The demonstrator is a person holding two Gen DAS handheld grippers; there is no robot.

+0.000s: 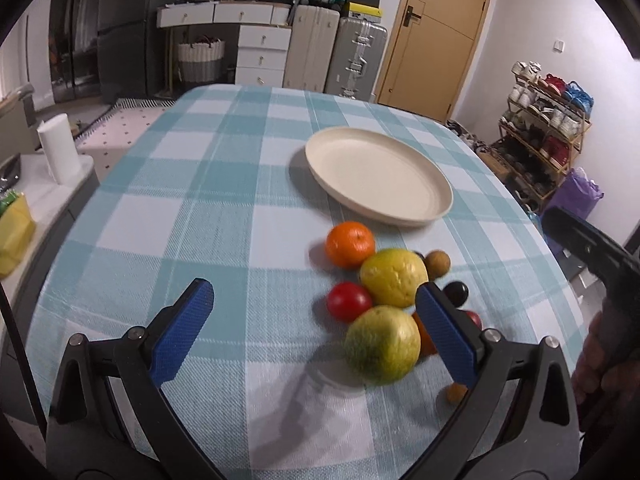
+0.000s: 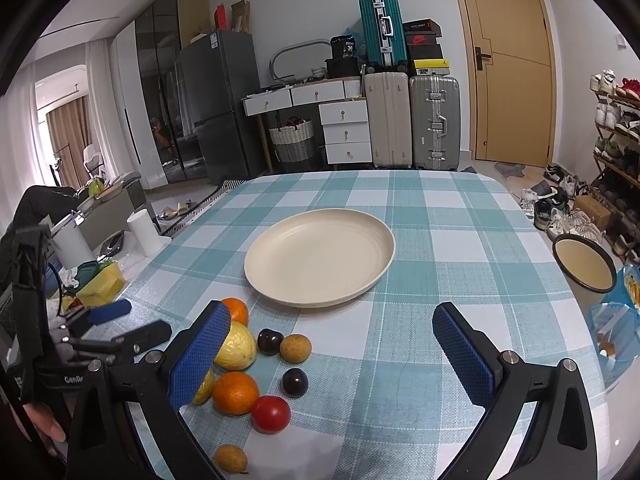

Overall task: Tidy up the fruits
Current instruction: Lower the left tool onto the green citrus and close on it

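Teal-and-white checked tablecloth [image 2: 420,240] covers the whole table, with a cream plate [image 2: 320,256] sitting bare in the middle and all the fruit bunched just in front of it. Both tools hover over the cloth with their blue pads spread wide, gripping nothing: the left gripper [image 1: 316,332] sits right by the pile, the right gripper [image 2: 332,352] over open cloth beside it. Closest to the plate is an orange [image 1: 350,244], touching a yellow lemon [image 1: 394,278]; a red tomato [image 1: 348,301] and a greenish lemon [image 1: 382,344] sit nearer. The left gripper's right pad blocks a second orange [image 2: 235,392] and half-hides a dark plum [image 1: 456,293]. Two small brown fruits [image 2: 295,348] I honestly can't identify. Off the table's right edge there's a dark-rimmed bowl [image 2: 584,266].
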